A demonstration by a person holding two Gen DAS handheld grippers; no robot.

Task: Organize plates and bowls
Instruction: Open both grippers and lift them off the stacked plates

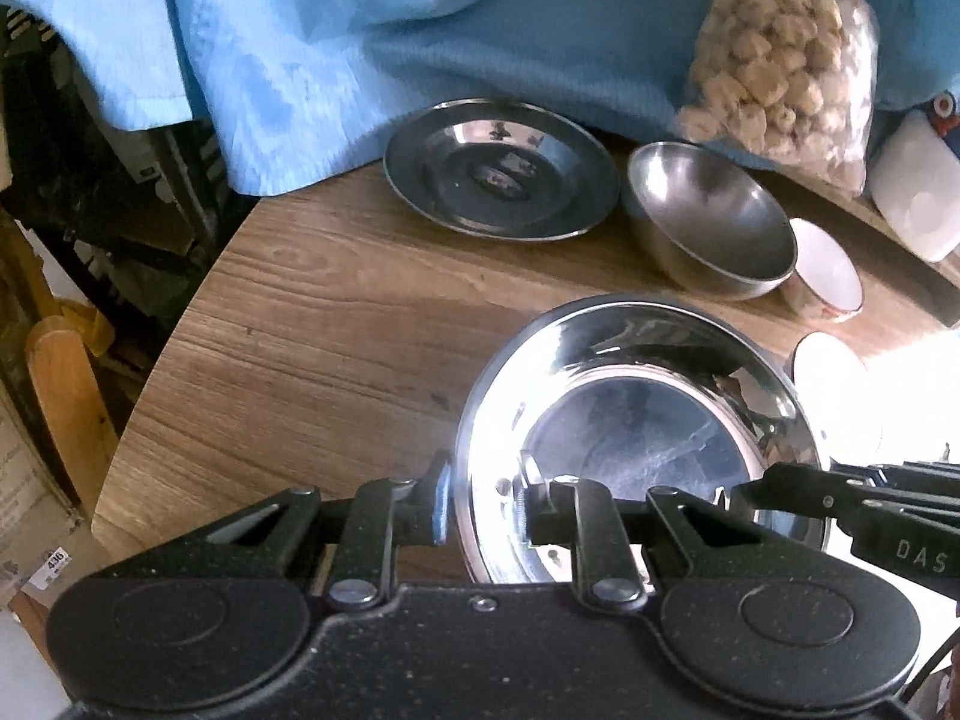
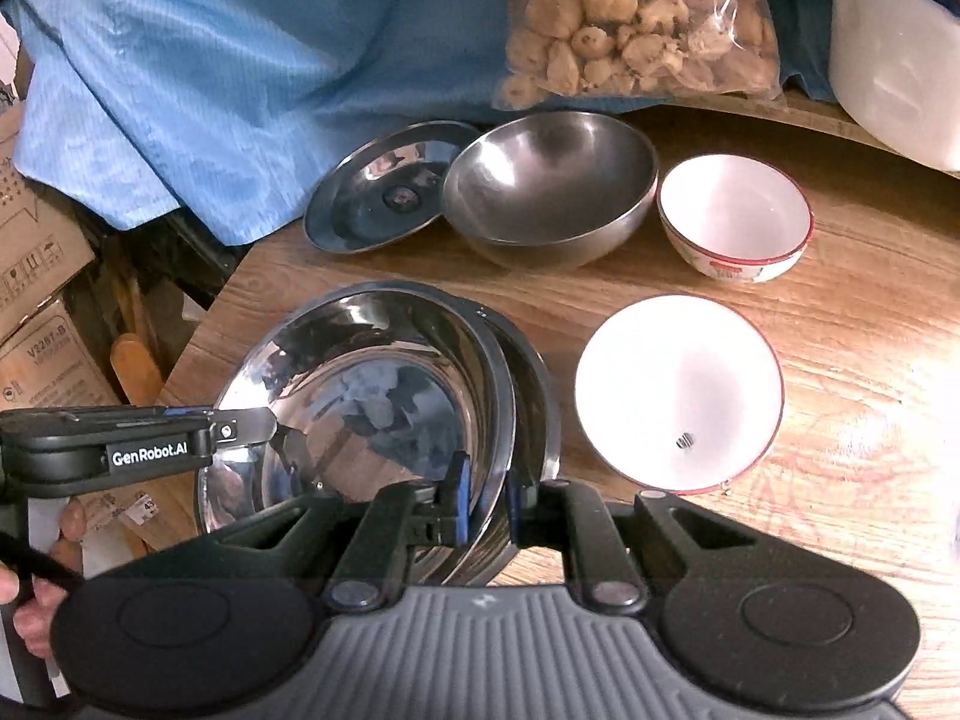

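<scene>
Two grippers pinch one shiny steel plate (image 2: pixel 384 396) — left gripper (image 1: pixel 486 510) on its left rim, right gripper (image 2: pixel 483 501) on the right — above the wooden table (image 2: pixel 840 360), stacked over a second plate (image 2: pixel 537 396).

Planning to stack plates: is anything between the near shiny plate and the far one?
Nothing visible: only bare table between near plate and far plate; the steel bowl sits right of the far plate.
</scene>
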